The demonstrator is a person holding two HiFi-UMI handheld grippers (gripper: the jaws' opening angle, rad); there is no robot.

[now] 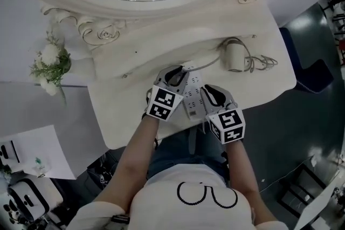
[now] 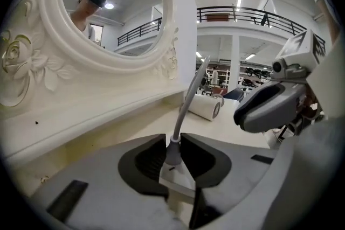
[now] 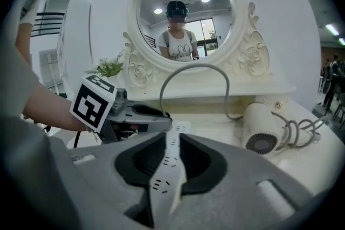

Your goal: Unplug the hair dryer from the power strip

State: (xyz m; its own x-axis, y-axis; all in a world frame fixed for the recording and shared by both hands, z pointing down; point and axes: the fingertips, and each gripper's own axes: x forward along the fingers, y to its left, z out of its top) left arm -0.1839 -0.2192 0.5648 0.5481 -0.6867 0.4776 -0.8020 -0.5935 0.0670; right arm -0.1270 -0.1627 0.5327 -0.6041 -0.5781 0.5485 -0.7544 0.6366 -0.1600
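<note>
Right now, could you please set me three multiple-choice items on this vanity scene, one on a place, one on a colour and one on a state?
1. Where does the hair dryer lie?
A. On the floor.
B. On a chair.
C. On the table, up and to the right of the power strip in the head view.

2. What colour is the hair dryer's body?
A. Black.
B. White.
C. Red.

3. How does the left claw stand?
A. Shut on the plug.
B. Wide open, above the plug.
C. Shut on nothing.

Answers:
1 C: the head view shows it lying on the tabletop near the right end.
2 B: its body is white in the head view and the right gripper view.
3 A: the left gripper view shows both pads pressed against the plug.
</note>
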